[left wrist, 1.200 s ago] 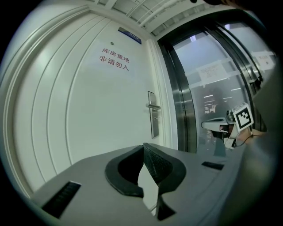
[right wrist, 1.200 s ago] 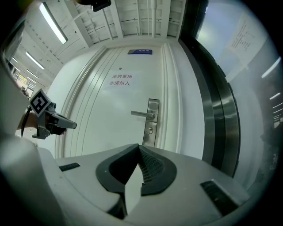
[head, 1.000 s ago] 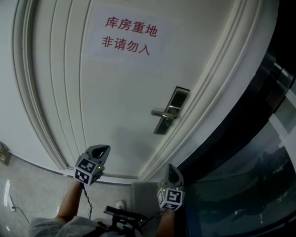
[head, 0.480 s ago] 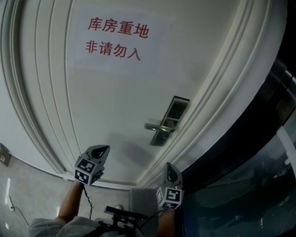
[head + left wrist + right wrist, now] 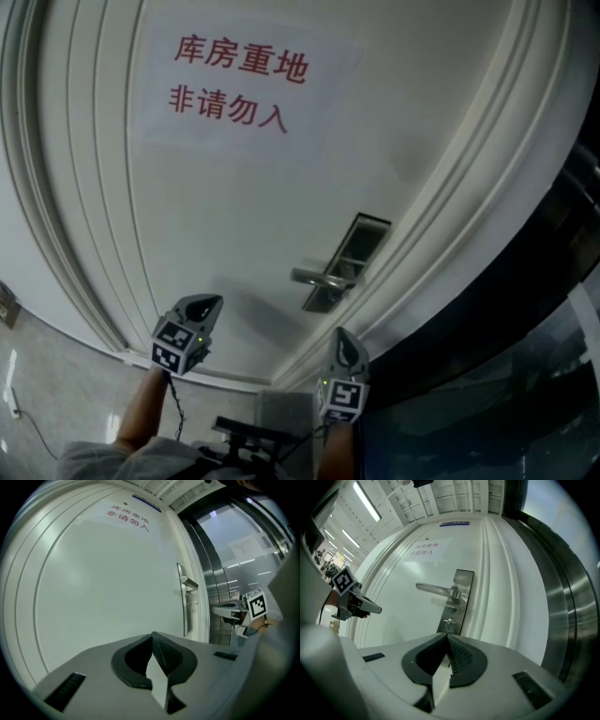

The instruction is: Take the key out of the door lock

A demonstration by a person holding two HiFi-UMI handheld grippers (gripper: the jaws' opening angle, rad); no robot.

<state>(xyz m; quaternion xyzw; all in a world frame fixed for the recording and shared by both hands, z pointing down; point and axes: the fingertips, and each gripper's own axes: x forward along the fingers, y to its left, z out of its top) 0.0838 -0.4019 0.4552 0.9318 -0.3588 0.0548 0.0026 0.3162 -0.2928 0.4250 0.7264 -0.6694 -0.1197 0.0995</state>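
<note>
Lining up on the key [image 5: 449, 623] is what this moment is calling for, by my reading. It is sitting in the cylinder on the lower part of the lock plate [image 5: 458, 597], just under the lever handle [image 5: 436, 590] on the white door [image 5: 234, 216], and neither claw is touching it. The right claw [image 5: 446, 638] is pointing almost straight at the key in its own view, jaws pressed together with nothing between them. The left claw [image 5: 152, 638] is likewise closed and empty, aiming at bare door panel well to the left of the lock.

To do this well, the right claw is going to need its jaws parted before reaching the key. It should be coming in level with the key head, so that the pads are closing across its flat faces, and keeping below the lever so that the handle is not getting knocked. The pull should be running straight out along the key's axis, since any sideways lean is risking a jam or a slip. Whether the key is turned to its withdrawal position is too small to tell.

In the head view both claws are sitting low in front of the body, tips tilted up toward the door. The right forearm [image 5: 336, 452] is rising below the lock, near the door's latch edge. The left forearm [image 5: 141, 417] is standing well apart from it, under the paper sign [image 5: 239, 84].
</note>
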